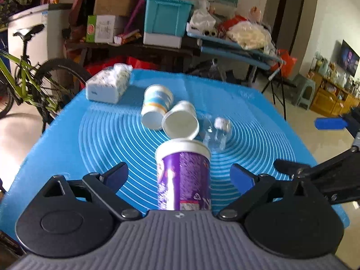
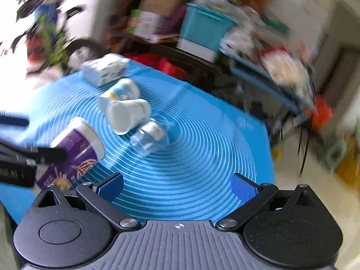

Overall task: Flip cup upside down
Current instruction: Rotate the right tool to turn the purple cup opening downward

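Left gripper (image 1: 180, 175), fingers spread, straddles the purple cup (image 1: 184, 175) at lower centre; right gripper (image 2: 177, 185) spread, grasping nothing.

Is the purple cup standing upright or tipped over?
Upright: the purple cup stands between the open left gripper fingers, white rim on top.

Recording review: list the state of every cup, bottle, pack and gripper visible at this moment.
purple cup: between open left fingers, not gripped
blue-banded cup: on its side
white cup: on its side
clear bottle: lying down
tissue pack: opened
left gripper: open
right gripper: open, empty
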Motion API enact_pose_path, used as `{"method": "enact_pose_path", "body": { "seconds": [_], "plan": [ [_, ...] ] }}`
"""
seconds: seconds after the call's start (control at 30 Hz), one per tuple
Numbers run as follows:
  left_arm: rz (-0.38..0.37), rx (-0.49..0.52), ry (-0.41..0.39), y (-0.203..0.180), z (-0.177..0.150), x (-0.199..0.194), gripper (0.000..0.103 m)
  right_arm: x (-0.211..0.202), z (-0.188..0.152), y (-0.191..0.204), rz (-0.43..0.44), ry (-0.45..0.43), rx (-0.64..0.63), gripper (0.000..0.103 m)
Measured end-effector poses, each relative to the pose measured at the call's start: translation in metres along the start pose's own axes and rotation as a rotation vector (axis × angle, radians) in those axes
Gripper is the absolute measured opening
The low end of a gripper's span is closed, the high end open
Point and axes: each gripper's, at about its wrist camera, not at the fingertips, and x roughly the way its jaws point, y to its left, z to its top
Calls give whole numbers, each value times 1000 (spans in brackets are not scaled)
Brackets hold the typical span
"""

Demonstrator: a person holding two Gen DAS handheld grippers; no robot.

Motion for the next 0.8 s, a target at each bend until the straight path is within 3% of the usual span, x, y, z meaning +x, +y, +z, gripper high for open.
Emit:
{"method": "enact_pose_path", "body": {
  "seconds": [0.13, 0.27, 0.5, 0.8],
  "plan": [
    [68, -53, -18, 15, 5, -7, 97, -5, 21, 26, 1, -11, -310, 103],
    [140, -111, 23, 35, 6, 1, 97, -6, 34, 59, -27, -9, -657, 103],
    [240, -106, 48, 67, -3, 11, 97, -5, 23, 120, -103, -38, -1254, 103],
    [260, -66, 76, 83, -13, 17, 97, 6, 2, 172, -83, -47, -1758, 103]
  ]
}}
